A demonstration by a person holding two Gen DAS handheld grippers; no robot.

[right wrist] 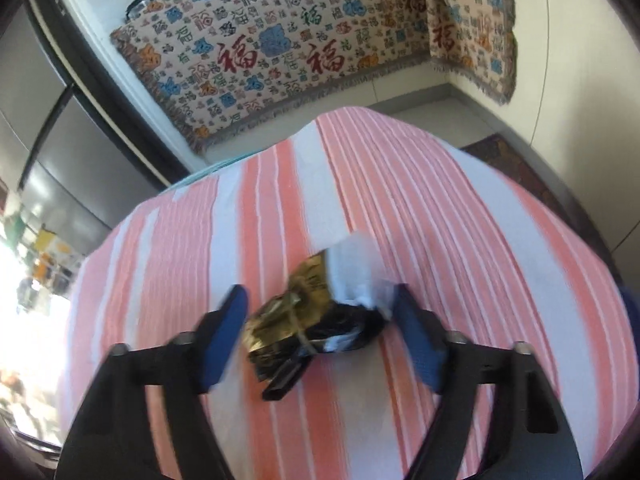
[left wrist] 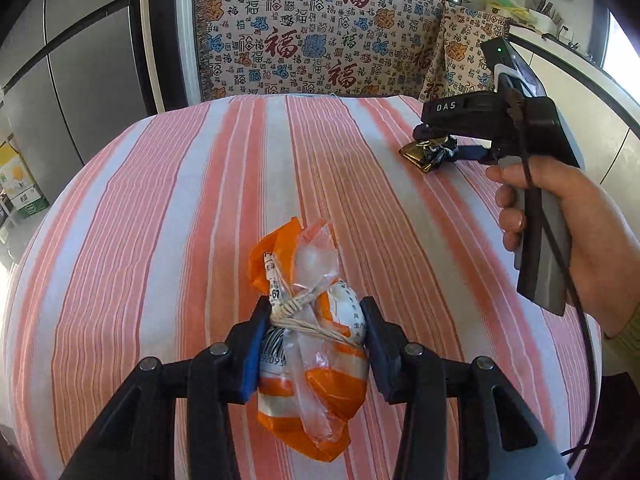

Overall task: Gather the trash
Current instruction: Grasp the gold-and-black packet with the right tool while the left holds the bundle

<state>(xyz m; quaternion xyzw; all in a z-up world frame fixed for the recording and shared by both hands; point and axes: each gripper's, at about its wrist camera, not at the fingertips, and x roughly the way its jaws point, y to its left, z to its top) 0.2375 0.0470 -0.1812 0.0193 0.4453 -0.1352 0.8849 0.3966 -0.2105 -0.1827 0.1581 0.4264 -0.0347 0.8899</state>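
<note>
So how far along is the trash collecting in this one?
Early. Nothing looks collected yet, and no bin shows in either view. The left gripper is shut on the orange wrapper, still on the striped cloth. The right gripper is open around the gold wrapper, not yet gripping it. Both pieces still need lifting away.

Daylight fills my kitchen. It pours in from my left, blowing out the left edge of my right wrist view, while the striped tablecloth (left wrist: 200, 208) stays evenly lit with soft shadows. My left wrist view is sharp; the right one is motion-smeared, the gold-and-black wrapper (right wrist: 304, 320) blurred. Both bend and darken at the corners.
</note>
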